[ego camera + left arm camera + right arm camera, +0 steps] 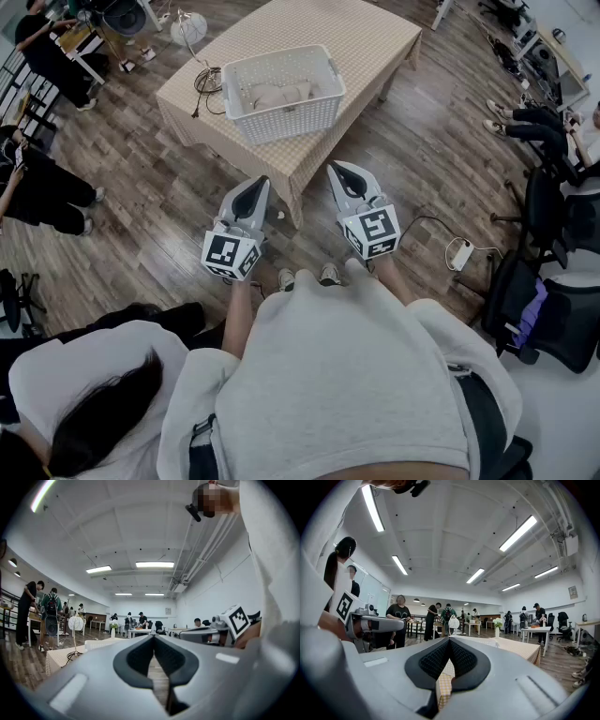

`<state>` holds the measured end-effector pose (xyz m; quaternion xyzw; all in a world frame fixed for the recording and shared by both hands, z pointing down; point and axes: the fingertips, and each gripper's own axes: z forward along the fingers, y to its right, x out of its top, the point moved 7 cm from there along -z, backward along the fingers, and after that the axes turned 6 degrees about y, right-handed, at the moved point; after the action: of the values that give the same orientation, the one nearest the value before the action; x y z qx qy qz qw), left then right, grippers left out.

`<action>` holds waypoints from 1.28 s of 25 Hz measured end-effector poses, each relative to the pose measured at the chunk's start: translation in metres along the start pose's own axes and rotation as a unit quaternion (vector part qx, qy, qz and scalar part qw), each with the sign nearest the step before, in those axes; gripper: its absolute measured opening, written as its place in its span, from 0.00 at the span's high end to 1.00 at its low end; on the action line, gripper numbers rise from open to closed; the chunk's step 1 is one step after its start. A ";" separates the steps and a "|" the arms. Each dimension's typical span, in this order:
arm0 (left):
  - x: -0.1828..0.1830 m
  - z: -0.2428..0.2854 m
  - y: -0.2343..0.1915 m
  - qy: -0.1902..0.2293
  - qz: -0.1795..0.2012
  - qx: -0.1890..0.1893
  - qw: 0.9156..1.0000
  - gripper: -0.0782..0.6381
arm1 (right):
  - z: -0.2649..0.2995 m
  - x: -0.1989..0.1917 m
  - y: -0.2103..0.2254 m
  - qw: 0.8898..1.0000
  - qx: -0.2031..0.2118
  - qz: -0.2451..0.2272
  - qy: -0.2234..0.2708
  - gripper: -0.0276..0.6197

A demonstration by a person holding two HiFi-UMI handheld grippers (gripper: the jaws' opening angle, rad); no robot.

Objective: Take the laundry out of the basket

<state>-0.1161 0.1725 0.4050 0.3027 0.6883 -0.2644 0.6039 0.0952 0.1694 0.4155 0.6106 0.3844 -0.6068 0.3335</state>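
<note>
Nearest me, the person in a grey top holds both tools out level over the floor (141, 197), which is dark wood plank. The left gripper (262, 181) has its jaws pressed together at the tips with nothing between them. The right gripper (334, 166), at 3 o'clock of it, is shut just the same and also empty. Both point toward 12 o'clock. A second person with long dark hair (98, 408) stands close at the holder's 9 o'clock side.

A white power strip (461, 254) lies on the planks at 3 o'clock, its cord trailing toward the grippers. Black office chairs (553, 314) crowd past it.

Straight ahead at 12 o'clock is the bench (384, 37), covered in a tan checked cloth, its near corner just beyond the gripper tips. The basket (291, 119), white and perforated, sits on the bench near that corner. The laundry (277, 95) is inside it, a pale bundle low on the bottom, untouched by either gripper. Dark cables (207, 81) lie on the cloth at the basket's 9 o'clock.

Farther off, a white fan (188, 27) stands at 11 o'clock. People in black (52, 197) are at 9 and 10 o'clock, and someone's legs (525, 122) stretch in from 2 o'clock. Overhead runs a white ceiling with strip lights (520, 532).
</note>
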 end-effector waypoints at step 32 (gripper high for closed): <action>-0.012 0.022 0.038 -0.015 0.004 0.034 0.999 0.88 | -0.022 -0.017 0.039 0.999 0.046 0.005 0.001 0.96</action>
<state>-0.0718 0.1811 0.4140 0.3218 0.6689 -0.2903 0.6040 0.1403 0.1687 0.4307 0.6277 0.3531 -0.6216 0.3081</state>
